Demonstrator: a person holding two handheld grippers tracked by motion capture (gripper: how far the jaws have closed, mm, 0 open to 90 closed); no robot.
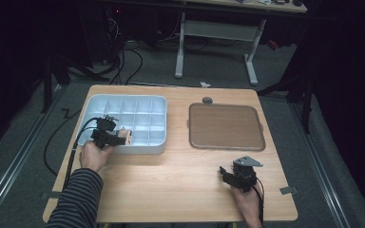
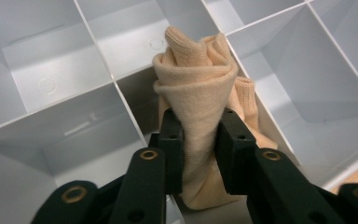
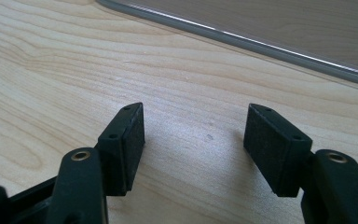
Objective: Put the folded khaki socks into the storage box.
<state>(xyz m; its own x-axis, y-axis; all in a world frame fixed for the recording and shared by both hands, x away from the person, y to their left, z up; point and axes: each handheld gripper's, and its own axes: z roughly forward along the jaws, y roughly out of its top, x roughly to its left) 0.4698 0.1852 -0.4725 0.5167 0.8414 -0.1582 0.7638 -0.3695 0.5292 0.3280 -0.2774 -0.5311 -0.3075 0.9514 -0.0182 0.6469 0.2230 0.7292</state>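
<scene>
**A:** so where's the sock [image 2: 196, 93] right now?

**B:** rolled up, peach coloured, pinched between the two black pads of the left gripper [image 2: 199, 140]. It's sitting over the front row of the white divided box [image 1: 158, 102], and in the left gripper view its bottom end dips into one of the compartments while the top pokes up past a divider wall. From the high view it's at the near edge of the box, a bit right of the middle.

**A:** and the other claw?

**B:** right gripper [image 3: 193, 140] has its jaws spread wide with nothing in them, just bare wooden table [image 1: 171, 185] underneath. It's held low near the front right of the table, and the brown tray [image 1: 225, 126] is just beyond it, well apart from the box
</scene>
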